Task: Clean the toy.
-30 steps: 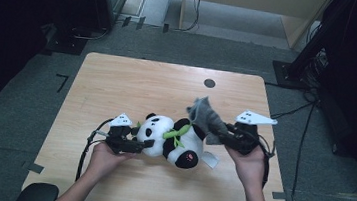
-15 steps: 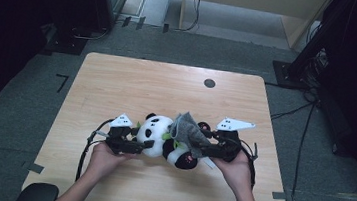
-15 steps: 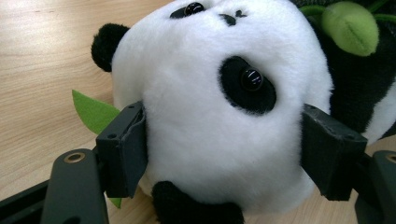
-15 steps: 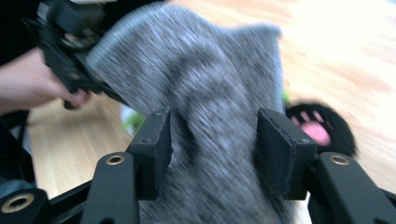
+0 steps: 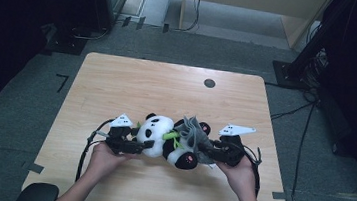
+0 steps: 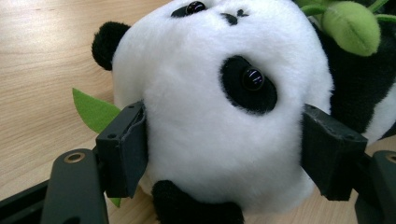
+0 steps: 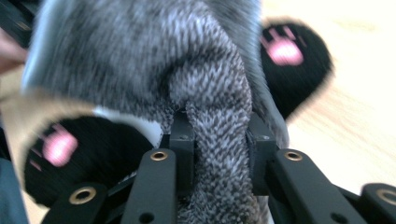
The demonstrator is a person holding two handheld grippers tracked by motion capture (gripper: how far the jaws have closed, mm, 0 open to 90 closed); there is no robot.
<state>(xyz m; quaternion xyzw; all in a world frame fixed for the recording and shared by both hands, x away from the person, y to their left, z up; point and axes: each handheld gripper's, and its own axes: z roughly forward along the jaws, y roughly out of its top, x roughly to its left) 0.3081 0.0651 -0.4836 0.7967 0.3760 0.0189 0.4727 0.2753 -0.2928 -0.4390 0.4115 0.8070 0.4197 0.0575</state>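
A black-and-white panda plush [image 5: 155, 133] lies on the wooden table [image 5: 132, 90] with a green bamboo sprig [image 5: 169, 136] at its chest. My left gripper [image 5: 137, 147] is shut on the panda's head [image 6: 219, 116], one pad [image 6: 123, 149] pressed into each side. A green leaf [image 6: 93, 109] pokes out behind the left pad. My right gripper [image 5: 211, 154] is shut on a fold of grey knitted fabric [image 7: 140, 56], which drapes over the panda's lower body [image 5: 193, 134]. Its jaws have just been closing on that fold. Two black feet with pink soles [image 7: 285, 51] show beside the fabric.
A round black cable hole [image 5: 209, 82] sits at the table's far side. Bare wood stretches behind the panda and to both sides. Cables trail from both grippers toward the near edge. Dark equipment and a wooden cabinet stand on the floor beyond.
The right gripper has come down with the grey fabric, from above the panda's right side to its lower body near the tabletop. The left gripper and the panda's head have stayed put.
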